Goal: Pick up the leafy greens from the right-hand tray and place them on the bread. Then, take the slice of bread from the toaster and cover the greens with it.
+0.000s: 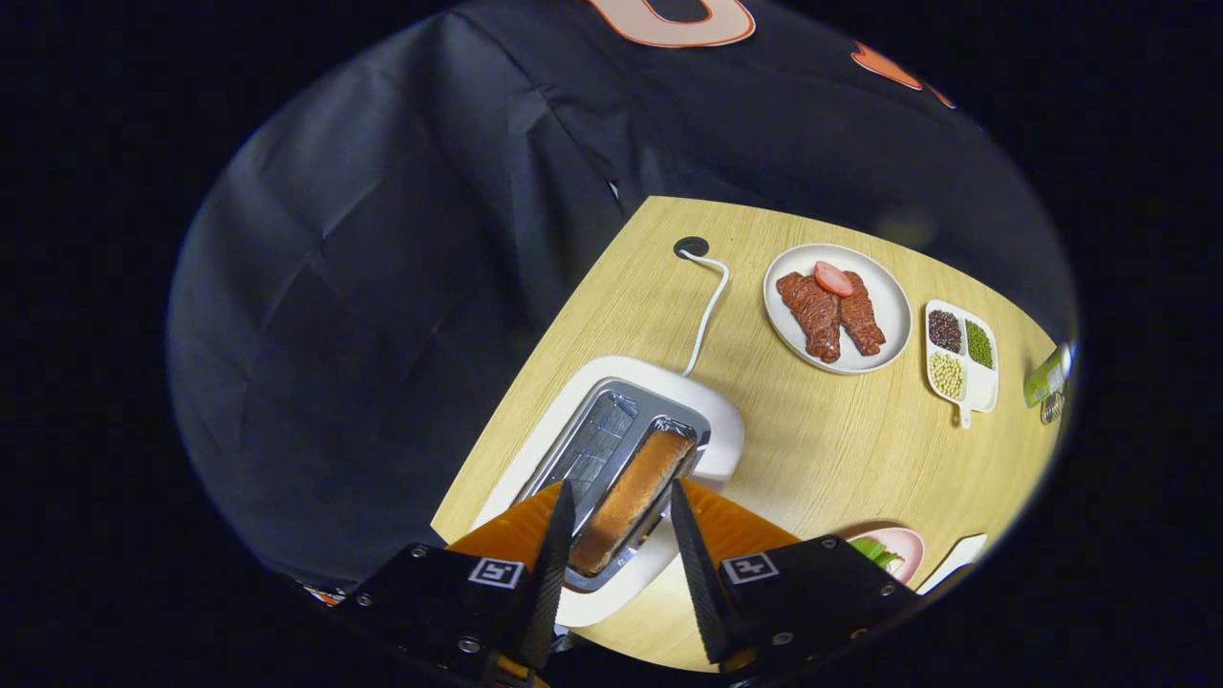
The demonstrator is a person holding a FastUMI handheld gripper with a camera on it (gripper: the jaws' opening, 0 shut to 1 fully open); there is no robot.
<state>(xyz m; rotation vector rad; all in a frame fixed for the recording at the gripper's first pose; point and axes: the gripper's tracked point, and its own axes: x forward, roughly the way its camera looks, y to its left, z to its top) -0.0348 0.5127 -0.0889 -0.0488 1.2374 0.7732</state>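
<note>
Black cloth wall hangs behind, and below it I've got the pale wood counter (822, 449) running out ahead of my jaws. I'm looking down on the white toaster (712, 420), which sits directly ahead of the gripper (621, 564). My jaws are spread apart, gripping nothing. The slice of bread (631, 497) stands on edge in the toaster's right-hand slot, and its near end sits right between my two fingers, with a gap on either side; neither finger touches it from what I can see. The left-hand slot (592, 444) is empty metal, lying just off to the left of the bread.

A white cord (705, 311) leads from the far side of the toaster to a dark hole (691, 247) in the counter, well beyond the jaws. Farther out and to the right, a white plate (884, 320) carries two brown meat pieces (831, 315) with a pink round slice (833, 278) on top. Past that, a small divided dish (979, 387) holds dark, green and pale beans.

Close by my right finger, a pink tray (908, 549) peeks out with the leafy greens (874, 552) on it, partly hidden behind the gripper body. Whether bread lies under them, I cannot tell.
</note>
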